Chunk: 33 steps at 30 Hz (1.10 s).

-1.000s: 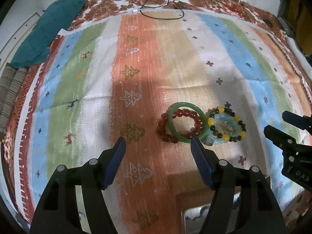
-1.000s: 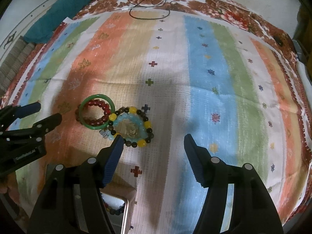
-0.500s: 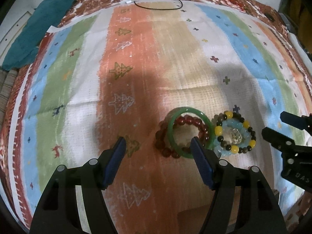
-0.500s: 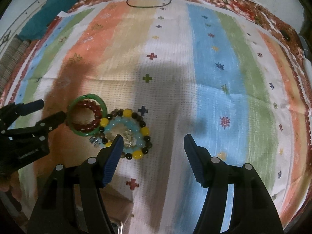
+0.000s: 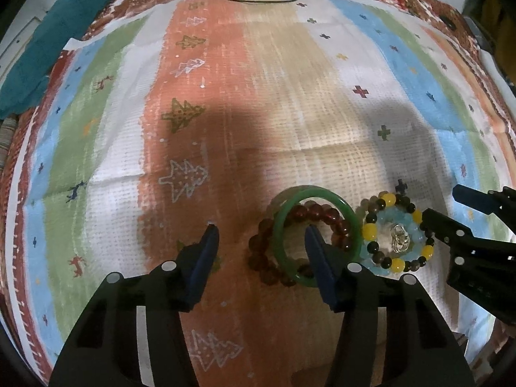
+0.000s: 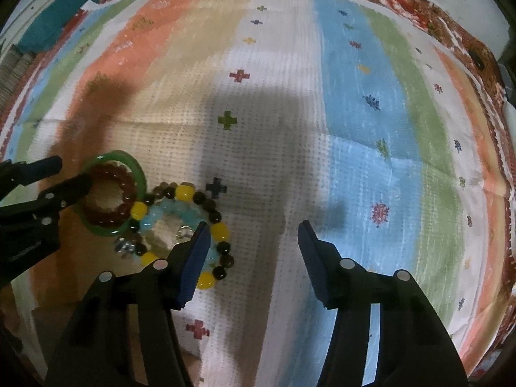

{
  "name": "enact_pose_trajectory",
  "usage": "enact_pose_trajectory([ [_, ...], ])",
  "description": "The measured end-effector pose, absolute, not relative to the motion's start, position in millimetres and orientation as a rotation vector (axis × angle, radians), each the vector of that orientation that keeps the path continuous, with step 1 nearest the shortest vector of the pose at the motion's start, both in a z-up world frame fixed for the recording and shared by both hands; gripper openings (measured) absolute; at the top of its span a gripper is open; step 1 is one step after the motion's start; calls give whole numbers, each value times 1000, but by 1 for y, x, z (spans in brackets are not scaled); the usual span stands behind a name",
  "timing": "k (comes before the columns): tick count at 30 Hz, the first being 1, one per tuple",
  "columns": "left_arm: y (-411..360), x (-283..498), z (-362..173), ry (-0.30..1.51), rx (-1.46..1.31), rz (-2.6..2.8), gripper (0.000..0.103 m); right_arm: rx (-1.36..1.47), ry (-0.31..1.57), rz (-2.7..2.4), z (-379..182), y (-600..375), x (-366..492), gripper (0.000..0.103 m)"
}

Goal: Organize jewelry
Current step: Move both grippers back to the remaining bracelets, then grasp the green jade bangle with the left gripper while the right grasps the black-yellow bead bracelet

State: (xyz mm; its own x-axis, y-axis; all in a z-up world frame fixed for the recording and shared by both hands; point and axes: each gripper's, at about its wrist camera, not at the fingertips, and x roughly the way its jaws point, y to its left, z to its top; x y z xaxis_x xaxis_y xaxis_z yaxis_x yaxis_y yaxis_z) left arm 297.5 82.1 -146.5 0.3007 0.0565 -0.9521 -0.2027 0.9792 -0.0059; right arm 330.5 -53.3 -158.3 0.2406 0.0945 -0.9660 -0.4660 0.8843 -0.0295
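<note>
striped cloth (image 5: 290, 103), left tool (image 5: 259, 242) closing, unclamped, straddling green bangle (image 5: 317, 193) rim, right tool (image 6: 253, 237) likewise over beaded bracelet (image 6: 183, 193)

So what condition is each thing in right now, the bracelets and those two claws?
Green bangle: flat on cloth, overlapping red bead bracelet.
Yellow-and-dark bead bracelet: flat, ringing pale blue bracelet.
Left claw: open, just been closing, gripping nothing.
Right claw: open, just been closing, gripping nothing.

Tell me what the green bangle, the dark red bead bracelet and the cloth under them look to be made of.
Green bangle: one smooth, glossy, translucent ring, likely jade or glass.
Dark red bead bracelet: round, shiny, see-through beads, perhaps agate, glass or resin.
Cloth: matte woven textile with a visible grid weave, fold creases and printed stripes, probably cotton.
</note>
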Motion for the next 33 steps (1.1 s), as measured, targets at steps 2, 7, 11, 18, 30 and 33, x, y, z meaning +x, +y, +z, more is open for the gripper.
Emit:
enact_pose_trajectory([
  [2,79,299,-151,1269,-112,181,49,-355,1284,396,-163,-51,331,53],
  [7,74,303,-162,1292,-63,186,31,-382,1275,392,-168,-46,332,51],
  [11,70,305,-164,1291,-38,179,25,-426,1269,386,-176,-42,331,50],
  [18,70,304,-165,1289,-30,192,17,-442,1247,369,-173,-40,329,34],
  [30,68,296,-152,1271,-59,195,13,-428,1209,358,-161,-48,331,12],
  [33,68,294,-150,1270,-64,197,13,-421,1195,372,-153,-47,325,12],
])
